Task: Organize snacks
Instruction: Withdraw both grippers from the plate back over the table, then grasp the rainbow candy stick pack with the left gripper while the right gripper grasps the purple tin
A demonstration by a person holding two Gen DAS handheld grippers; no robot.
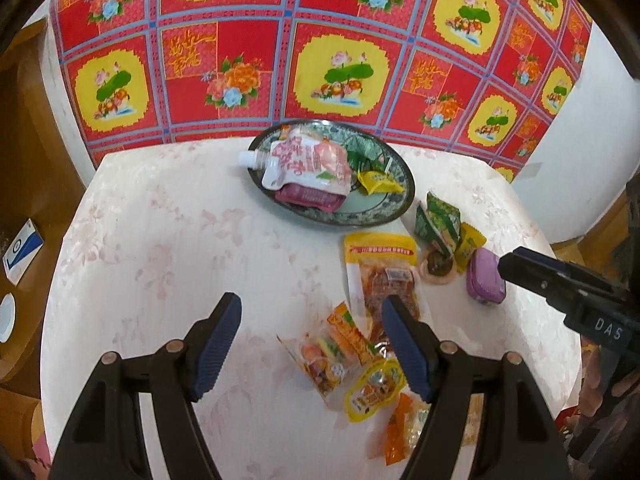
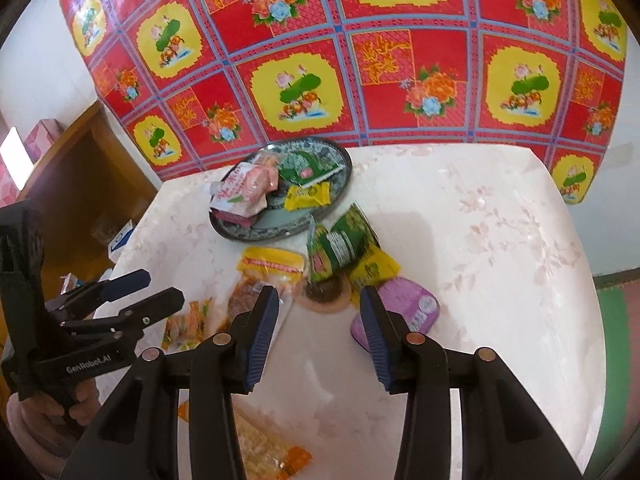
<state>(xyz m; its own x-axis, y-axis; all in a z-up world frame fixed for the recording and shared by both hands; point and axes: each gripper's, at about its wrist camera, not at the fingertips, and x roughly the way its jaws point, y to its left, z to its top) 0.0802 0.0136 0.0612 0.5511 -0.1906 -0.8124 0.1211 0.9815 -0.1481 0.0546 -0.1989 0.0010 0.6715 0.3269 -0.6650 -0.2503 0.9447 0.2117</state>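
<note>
A few snacks already sit on my plate (image 1: 394,216), the rest still litter the table (image 1: 160,240), and my left gripper (image 1: 312,344) and right gripper (image 2: 318,328) hang spread, empty

Patterned oval plate (image 1: 394,210) at desk's far edge holds pink spout pouch (image 1: 304,162) lying flat on a maroon pkt (image 1: 310,197), plus green pkt (image 1: 362,148) & yellow pkt (image 1: 378,182). Loose nearby: green pkts (image 2: 340,246), long yellow-top pkt (image 1: 380,268), purple case (image 2: 404,306), small orange/yellow pkts (image 1: 348,364).
</note>
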